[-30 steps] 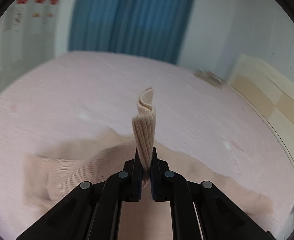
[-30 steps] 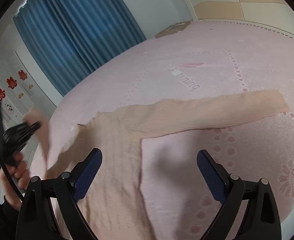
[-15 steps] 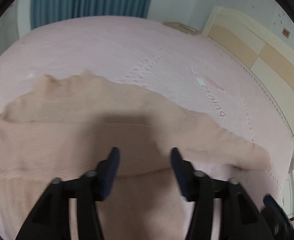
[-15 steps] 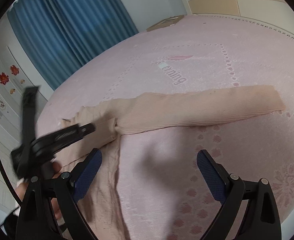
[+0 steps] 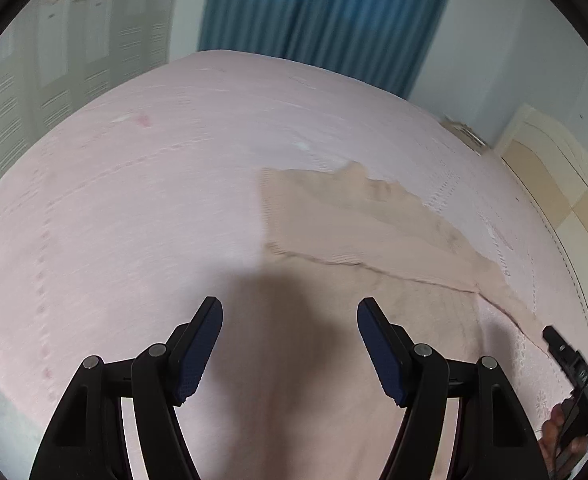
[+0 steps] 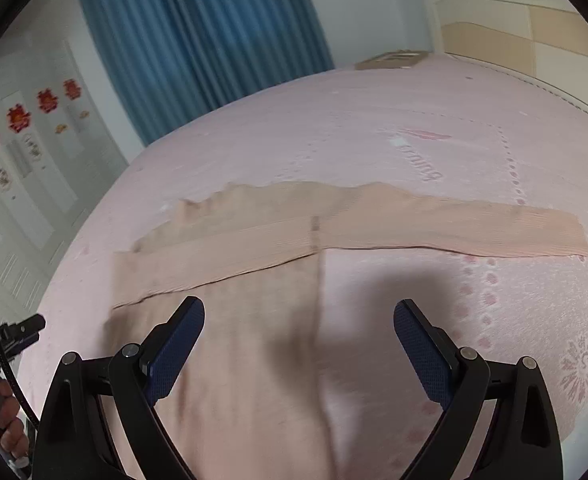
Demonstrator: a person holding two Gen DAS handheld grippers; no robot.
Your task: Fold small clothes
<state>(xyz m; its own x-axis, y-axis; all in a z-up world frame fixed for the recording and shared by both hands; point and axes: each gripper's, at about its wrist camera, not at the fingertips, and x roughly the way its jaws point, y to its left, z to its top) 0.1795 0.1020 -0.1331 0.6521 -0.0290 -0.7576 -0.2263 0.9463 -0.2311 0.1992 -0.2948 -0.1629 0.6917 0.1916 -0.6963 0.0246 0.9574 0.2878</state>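
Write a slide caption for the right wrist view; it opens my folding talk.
Right tool open above a beige ribbed top, one sleeve folded across, the other outstretched on the pink bedspread.

The left tongs, black-armed with blue textured pads, had just been opening and stood apart with nothing between them, above a pale pink bedspread. A beige ribbed knit garment lay flat on the bed, one sleeve folded across it. A blue pleated curtain hung behind.
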